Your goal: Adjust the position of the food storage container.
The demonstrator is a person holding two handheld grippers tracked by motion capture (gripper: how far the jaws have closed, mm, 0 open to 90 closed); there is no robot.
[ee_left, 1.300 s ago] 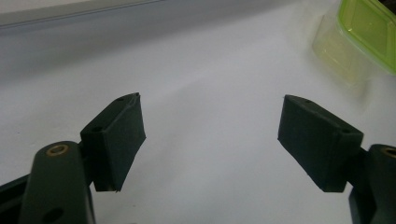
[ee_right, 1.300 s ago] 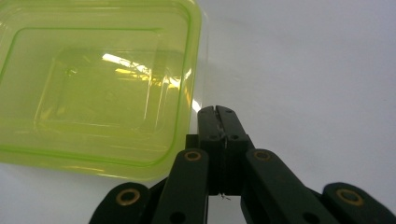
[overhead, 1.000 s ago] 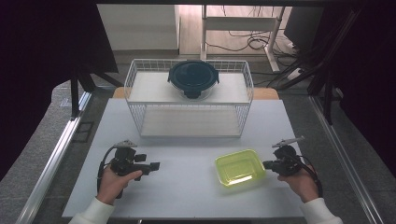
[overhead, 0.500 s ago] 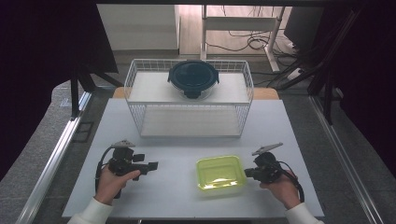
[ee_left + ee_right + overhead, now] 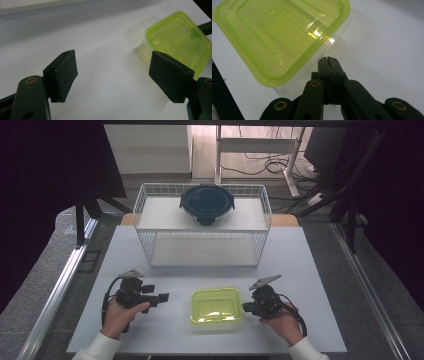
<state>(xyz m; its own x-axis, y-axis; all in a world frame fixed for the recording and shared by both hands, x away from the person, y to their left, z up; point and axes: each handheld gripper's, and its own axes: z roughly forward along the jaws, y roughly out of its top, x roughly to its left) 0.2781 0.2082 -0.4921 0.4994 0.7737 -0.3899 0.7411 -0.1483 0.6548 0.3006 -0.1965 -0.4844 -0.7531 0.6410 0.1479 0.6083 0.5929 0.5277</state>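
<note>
The right tool (image 5: 246,307), jaws closed, presses against the edge of the square lime-green lidded plastic container (image 5: 216,305), apparently nudging it across the white surface (image 5: 310,270). It sits between both hands, where the left tool (image 5: 164,296) waits with jaws open and empty, likely ready to steady it.

The lidded box (image 5: 216,305) lies between both claws, before the wire rack (image 5: 202,227).

Black tools (image 5: 161,298) (image 5: 246,307), brass-coloured pivot screws, grey three-cornered top plates, trailing black cables; white sleeves (image 5: 99,349).
</note>
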